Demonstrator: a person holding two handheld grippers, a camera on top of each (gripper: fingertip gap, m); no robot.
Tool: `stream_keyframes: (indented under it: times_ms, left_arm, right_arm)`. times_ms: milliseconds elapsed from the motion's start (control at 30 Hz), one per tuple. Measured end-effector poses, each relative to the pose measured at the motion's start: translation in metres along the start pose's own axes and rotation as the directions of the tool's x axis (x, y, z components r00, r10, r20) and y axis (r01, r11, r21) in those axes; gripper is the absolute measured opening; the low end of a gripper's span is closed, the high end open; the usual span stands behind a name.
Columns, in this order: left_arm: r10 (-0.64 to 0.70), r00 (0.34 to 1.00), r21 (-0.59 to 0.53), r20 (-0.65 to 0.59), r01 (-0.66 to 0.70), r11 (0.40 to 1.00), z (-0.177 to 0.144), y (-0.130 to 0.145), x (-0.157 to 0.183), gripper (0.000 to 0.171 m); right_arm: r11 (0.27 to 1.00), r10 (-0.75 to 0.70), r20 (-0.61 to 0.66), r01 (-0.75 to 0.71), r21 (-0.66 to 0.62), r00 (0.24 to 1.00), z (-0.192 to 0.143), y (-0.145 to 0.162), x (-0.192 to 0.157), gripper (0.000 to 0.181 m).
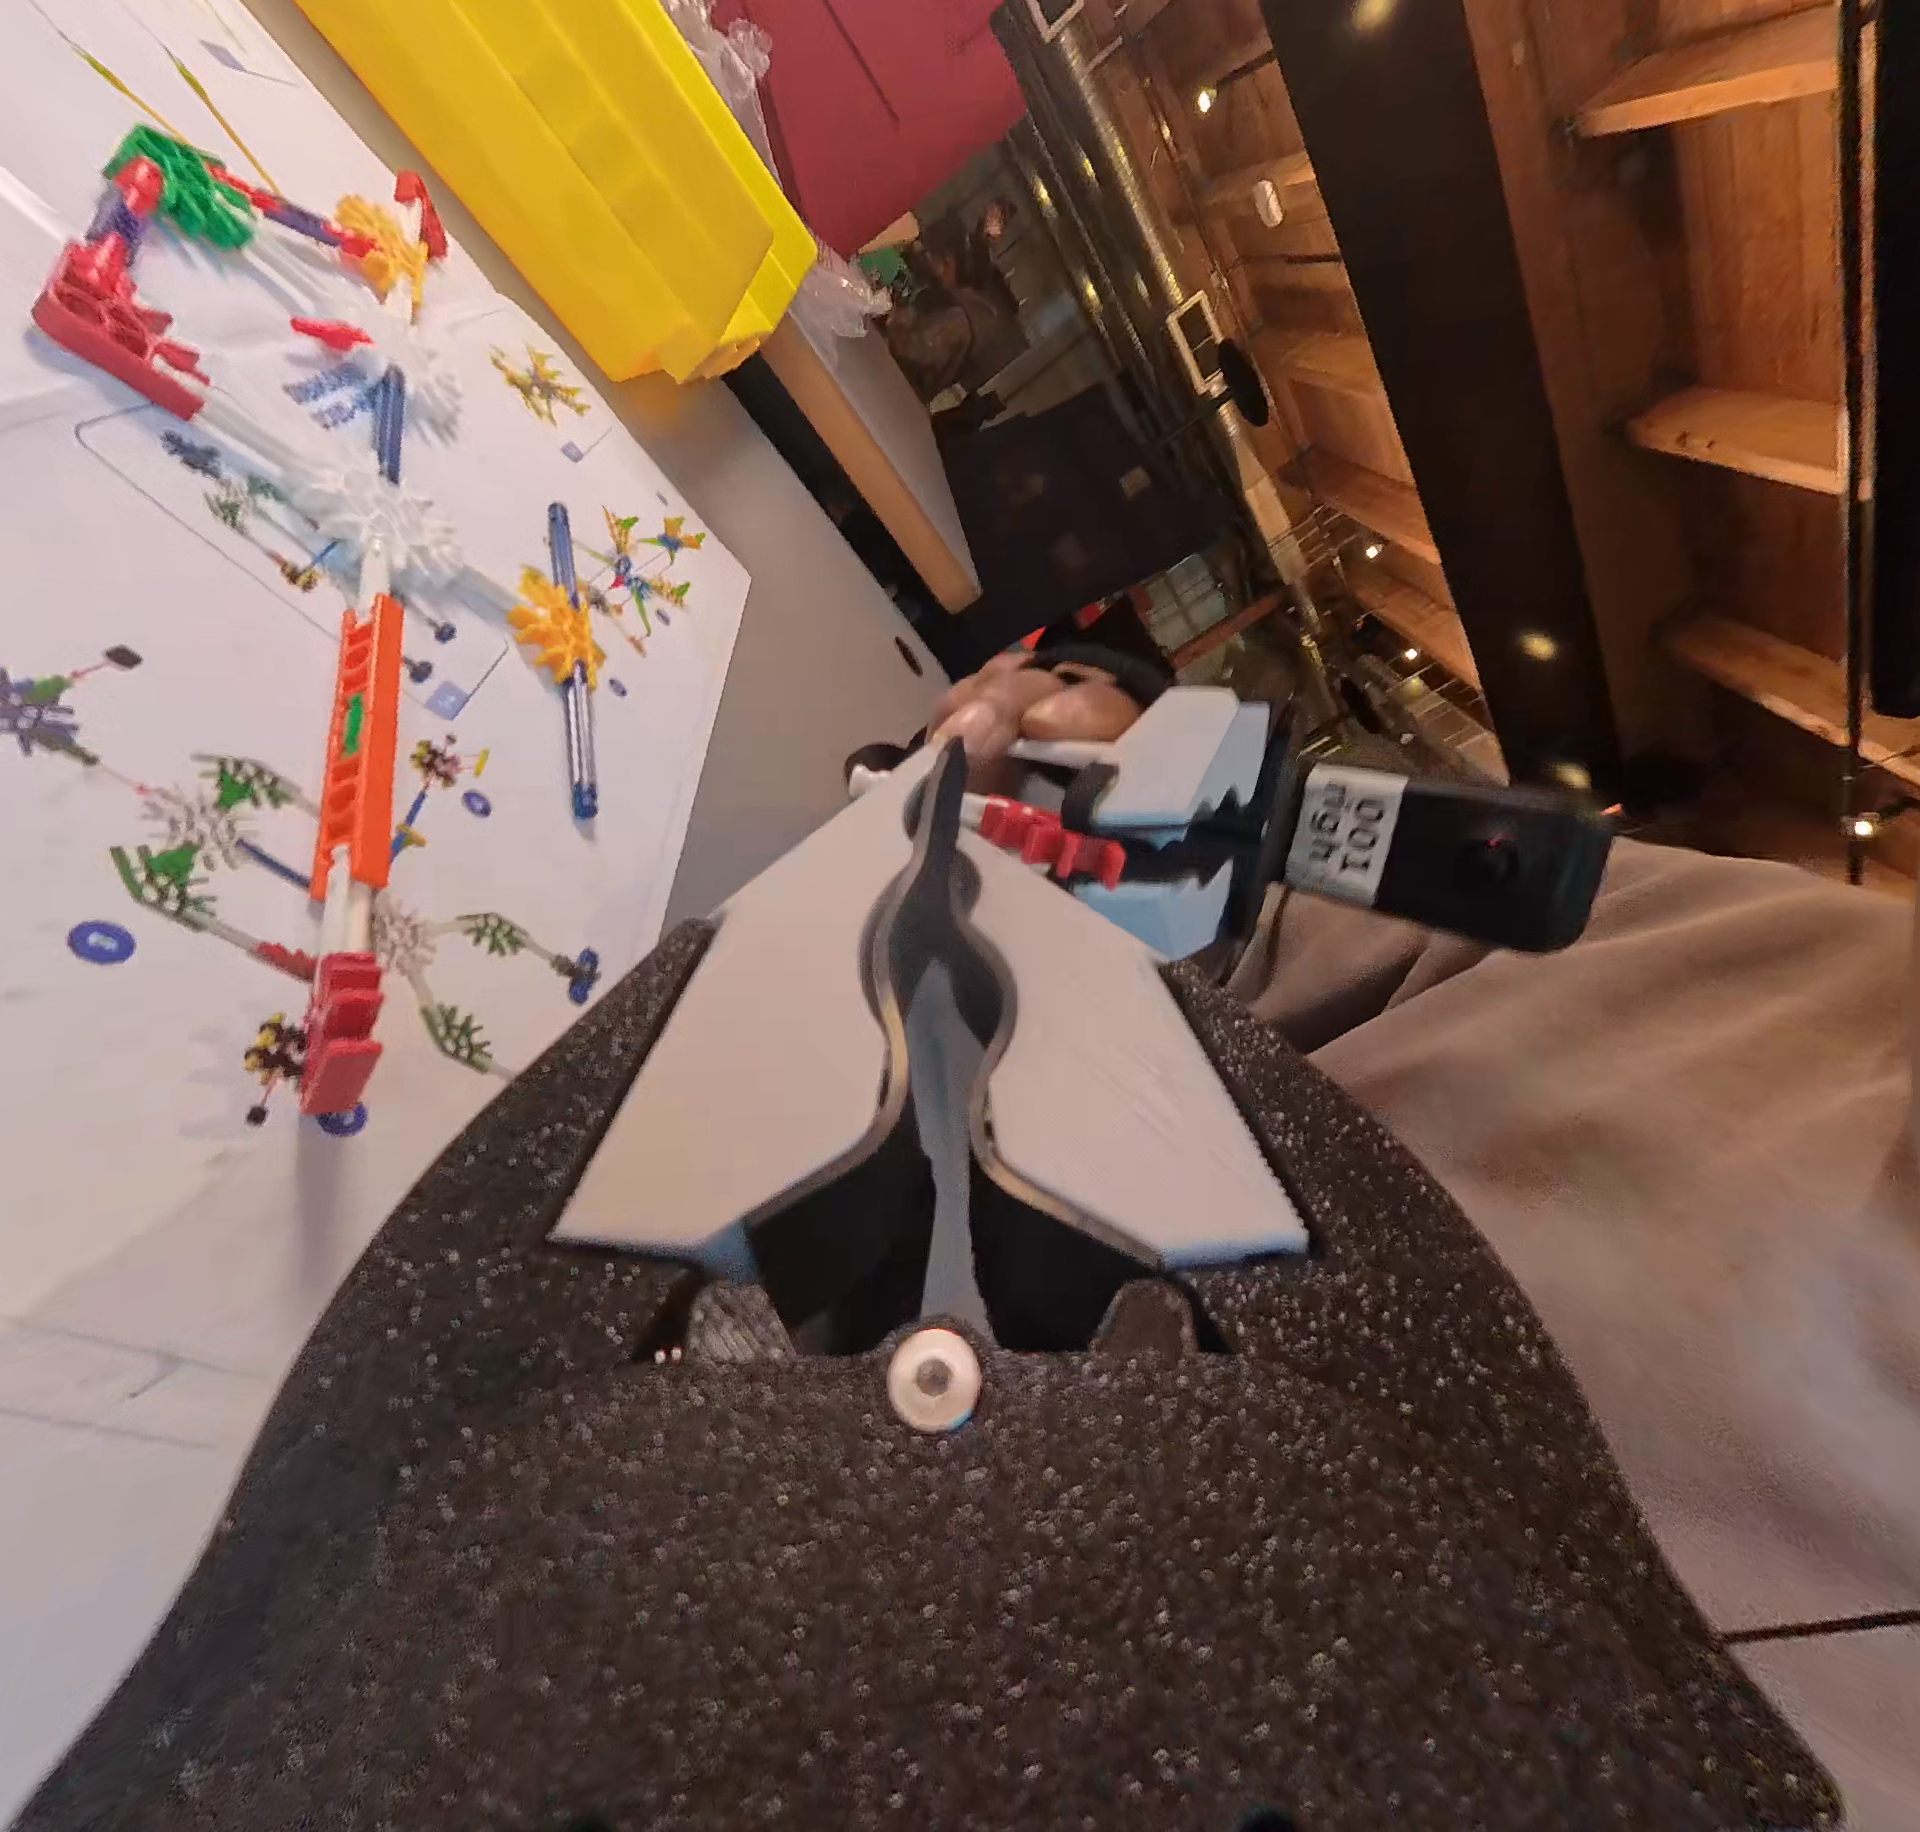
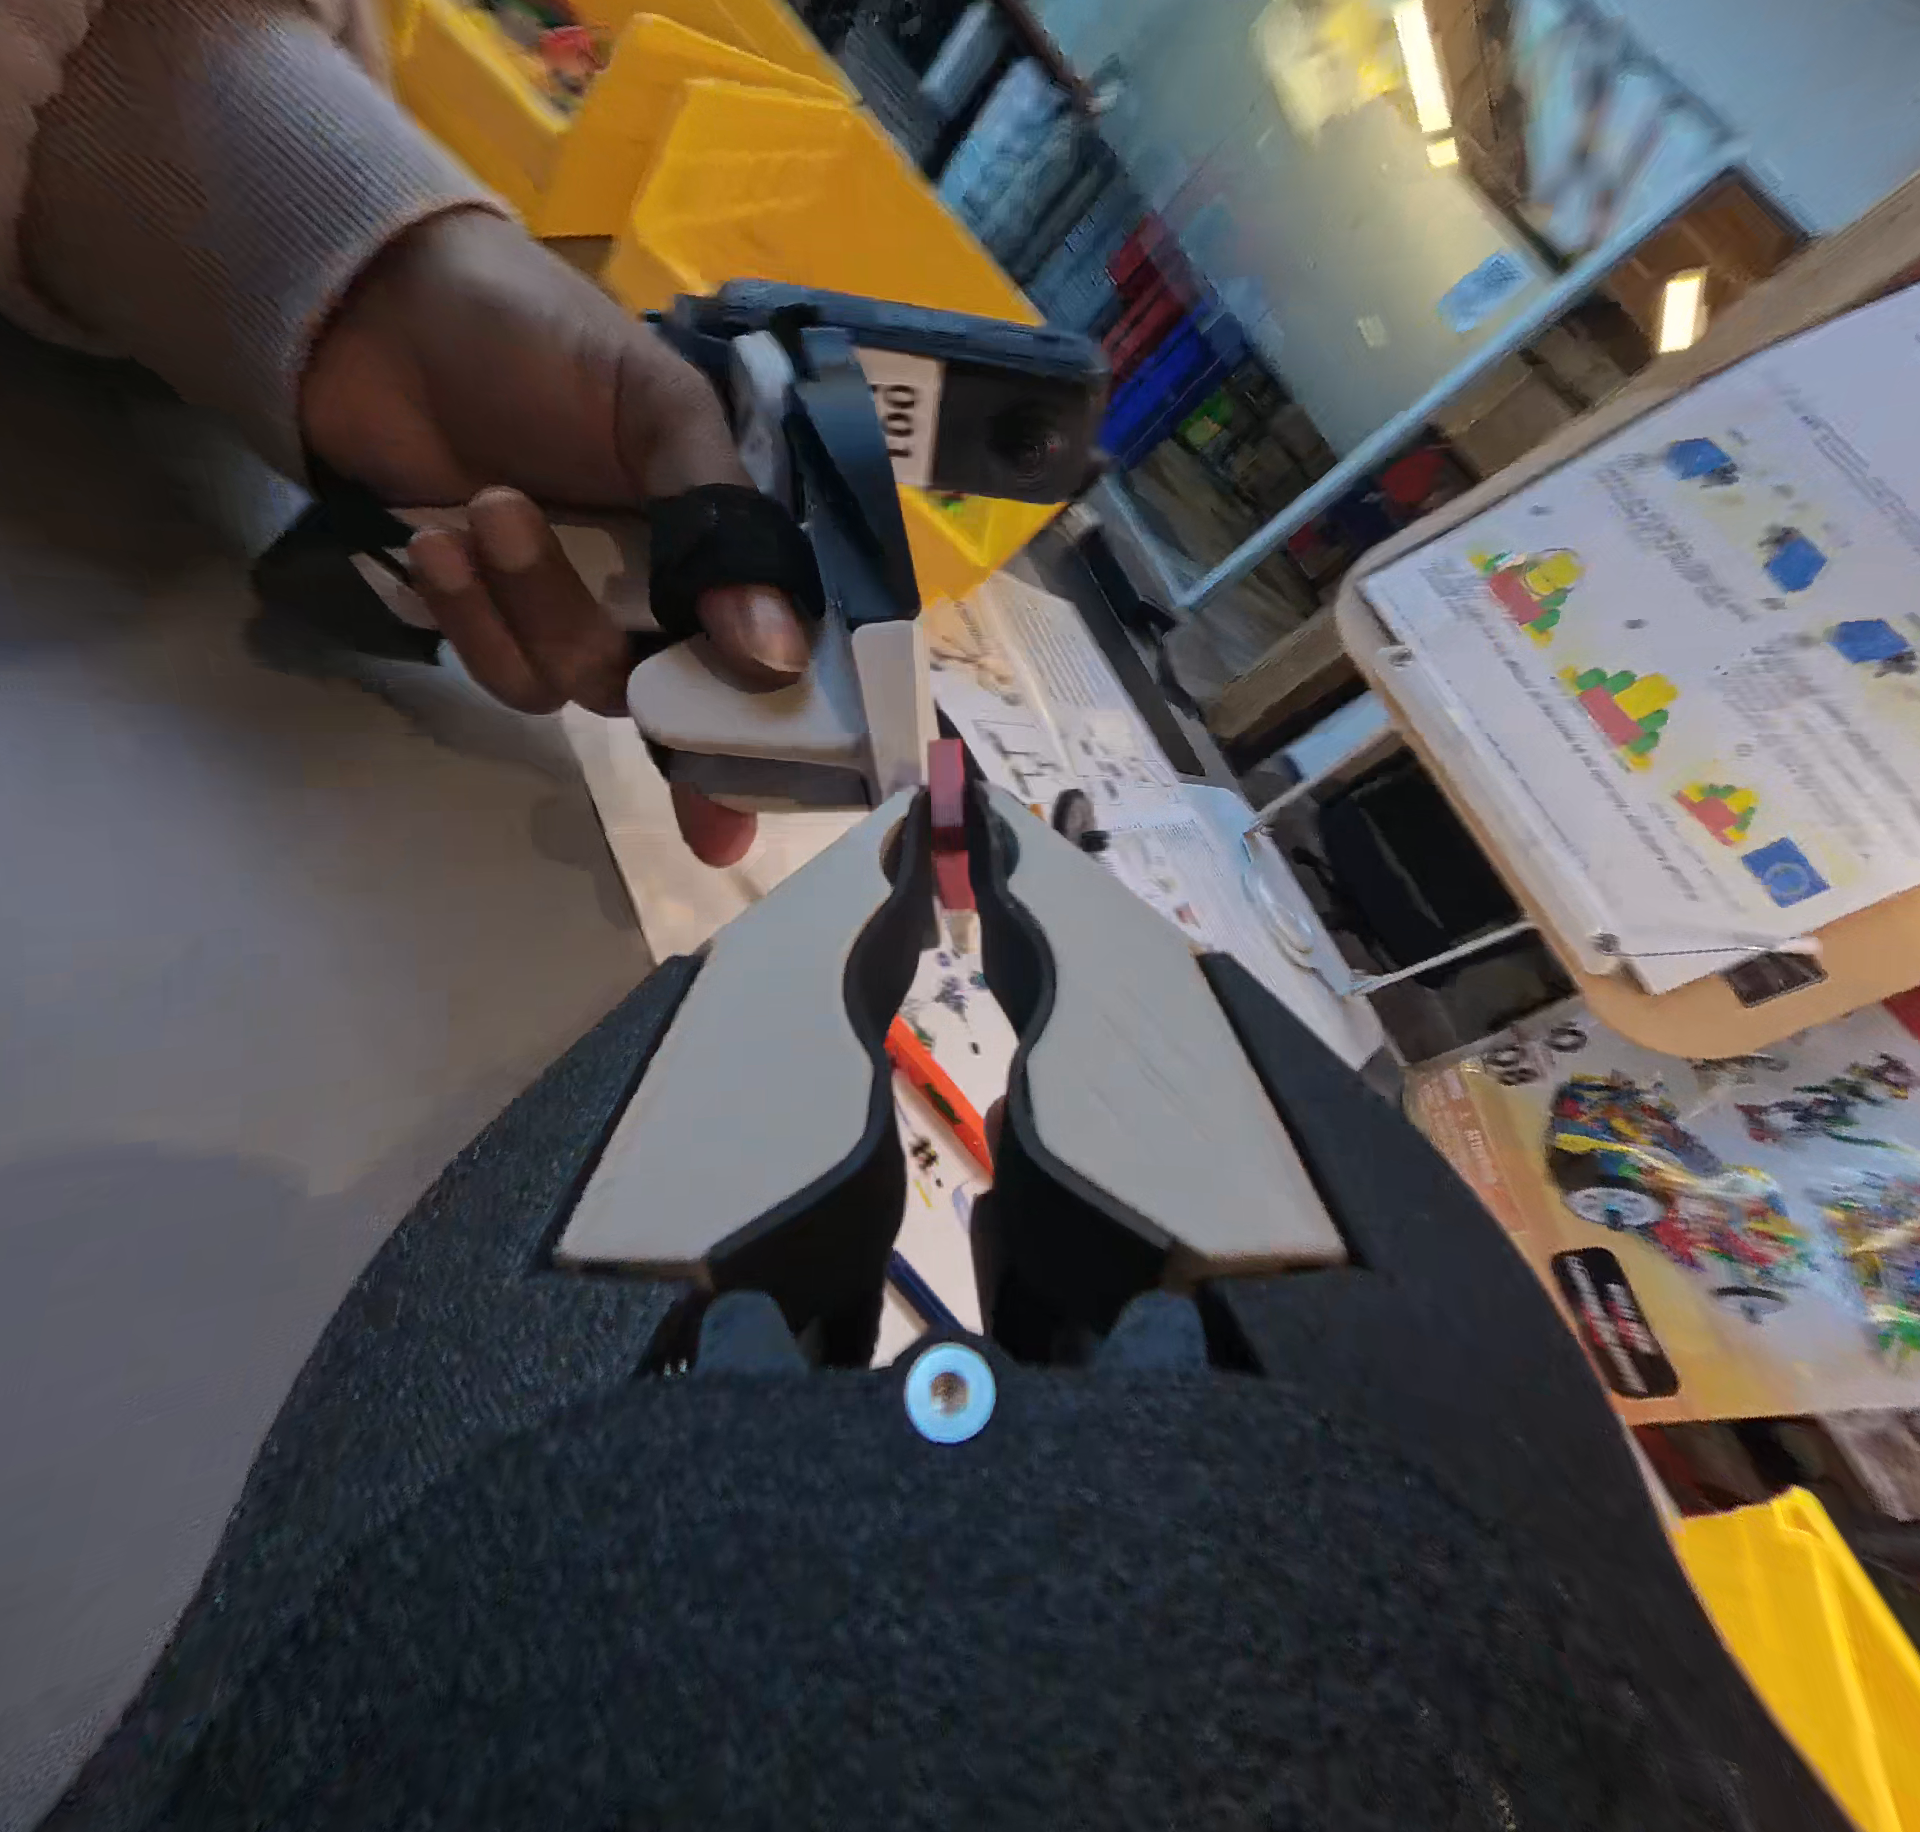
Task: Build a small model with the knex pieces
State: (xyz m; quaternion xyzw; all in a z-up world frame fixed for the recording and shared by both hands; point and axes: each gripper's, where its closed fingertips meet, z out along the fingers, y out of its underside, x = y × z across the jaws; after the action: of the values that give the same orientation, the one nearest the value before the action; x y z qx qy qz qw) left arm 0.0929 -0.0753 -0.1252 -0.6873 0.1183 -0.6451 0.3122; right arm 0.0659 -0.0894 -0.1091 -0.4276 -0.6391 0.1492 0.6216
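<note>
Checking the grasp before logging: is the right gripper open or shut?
Shut: the right gripper clamps its fingertips on a small red plastic construction piece, with a white rod at its lower end.

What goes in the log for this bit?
left gripper: shut on white rod | right gripper: shut on red piece | grippers meeting

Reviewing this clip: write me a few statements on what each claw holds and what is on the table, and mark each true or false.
1. The right claw grips a red connector piece. True.
2. The left claw is wide open. False: its fingers are shut on a thin white rod.
3. A blue bin stands on the table. False: the bin is yellow.
4. An orange piece is part of the toy build on the printed sheet. True.
</note>
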Motion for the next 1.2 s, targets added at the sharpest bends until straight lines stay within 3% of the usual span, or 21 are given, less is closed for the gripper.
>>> stream_keyframes:
  times_ms: [67,133,200,400,533,633,767,833,1000,1200]
  left_arm:
    - [0.038,0.999,-0.003,0.014,-0.038,0.999,-0.002,-0.004,0.0,0.0]
    - [0.147,0.988,-0.008,0.048,-0.147,0.989,-0.006,-0.012,0.008,0.0]
    - [0.176,0.983,0.009,0.045,-0.176,0.984,-0.011,-0.02,0.015,0.0]
    - [0.216,0.971,0.02,0.101,-0.219,0.975,-0.017,-0.023,0.01,0.0]
    - [0.265,0.943,0.009,0.203,-0.272,0.962,-0.026,-0.03,-0.008,0.0]
    - [0.362,0.859,-0.04,0.362,-0.373,0.927,-0.037,-0.04,-0.033,0.0]
    - [0.489,0.612,-0.189,0.622,-0.488,0.852,-0.068,-0.063,-0.075,0.0]
    - [0.492,0.508,-0.221,0.707,-0.501,0.836,-0.084,-0.076,-0.089,0.0]
    - [0.371,0.517,-0.119,0.771,-0.455,0.883,-0.104,-0.095,-0.102,0.0]
    - [0.296,0.533,-0.025,0.793,-0.457,0.889,-0.119,-0.109,-0.098,0.0]
  right_arm:
    - [0.991,-0.132,-0.046,0.132,0.008,0.99,0.0,-0.004,0.001,0.004]
    - [0.999,-0.008,-0.077,0.012,0.041,0.997,-0.005,-0.007,0.029,0.003]
    - [0.997,0.018,-0.085,-0.012,0.07,0.996,-0.01,-0.01,0.05,0.004]
    - [0.909,0.388,0.031,-0.388,0.153,0.921,-0.008,-0.008,0.063,0.003]
    - [0.758,0.622,0.111,-0.632,0.16,0.775,-0.001,0.004,0.068,0.004]
    - [0.611,0.763,0.156,-0.779,0.14,0.627,0.009,0.015,0.072,0.004]
    - [0.456,0.871,0.184,-0.889,0.047,0.456,0.031,0.031,0.064,0.004]
    - [0.514,0.852,0.138,-0.857,-0.033,0.505,0.047,0.04,0.051,0.004]
    - [0.736,0.673,0.213,-0.614,-0.286,0.708,0.081,0.029,-0.002,0.003]
    - [0.717,0.692,0.315,-0.568,-0.404,0.65,0.108,0.008,-0.037,0.003]
